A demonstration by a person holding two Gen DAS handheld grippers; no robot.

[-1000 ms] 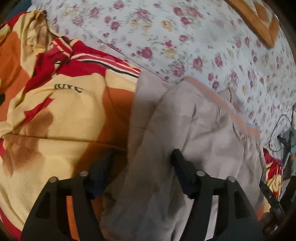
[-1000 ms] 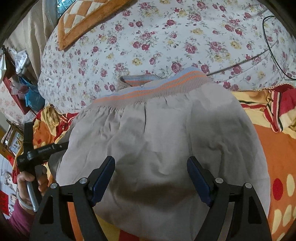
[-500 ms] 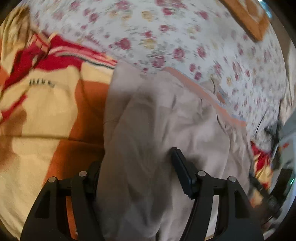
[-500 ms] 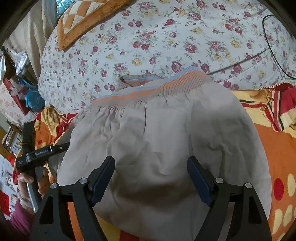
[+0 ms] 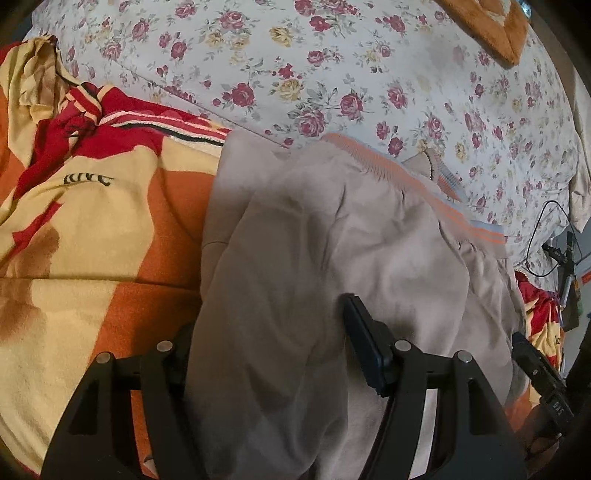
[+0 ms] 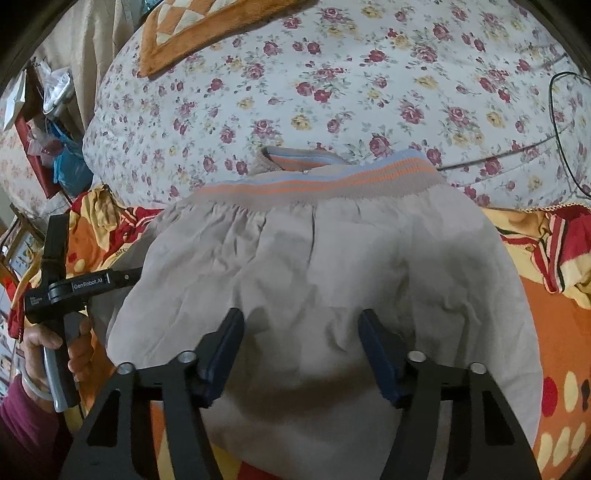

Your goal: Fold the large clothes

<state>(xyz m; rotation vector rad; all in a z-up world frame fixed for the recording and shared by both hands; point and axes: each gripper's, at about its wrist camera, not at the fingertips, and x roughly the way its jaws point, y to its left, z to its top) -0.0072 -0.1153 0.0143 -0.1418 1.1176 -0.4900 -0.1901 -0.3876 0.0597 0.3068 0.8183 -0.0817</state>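
Note:
A large beige garment (image 6: 332,266) with an orange and blue striped waistband (image 6: 317,182) lies spread across a bright blanket and a flowered sheet. My right gripper (image 6: 301,332) hovers over its near part. The jaws are closing, with beige cloth between the fingers and no pad pressing on it. My left gripper (image 5: 267,317) sits at the garment's (image 5: 332,258) left side with jaws wide. A loose fold drapes between them and hides the left finger, while the right finger (image 5: 364,343) shows. In the right wrist view a hand (image 6: 48,343) holds the left gripper's handle.
An orange, yellow and red blanket (image 5: 92,229) covers the near bed, with the flowered sheet (image 6: 369,74) behind. An orange cushion (image 6: 207,26) lies at the far edge. A black cable (image 6: 554,122) crosses the sheet on the right. Bags and clutter (image 6: 48,129) stand beside the bed.
The right gripper's fingers have drawn closer together over the cloth. The left gripper has shifted under the garment's fold, which now covers its left finger.

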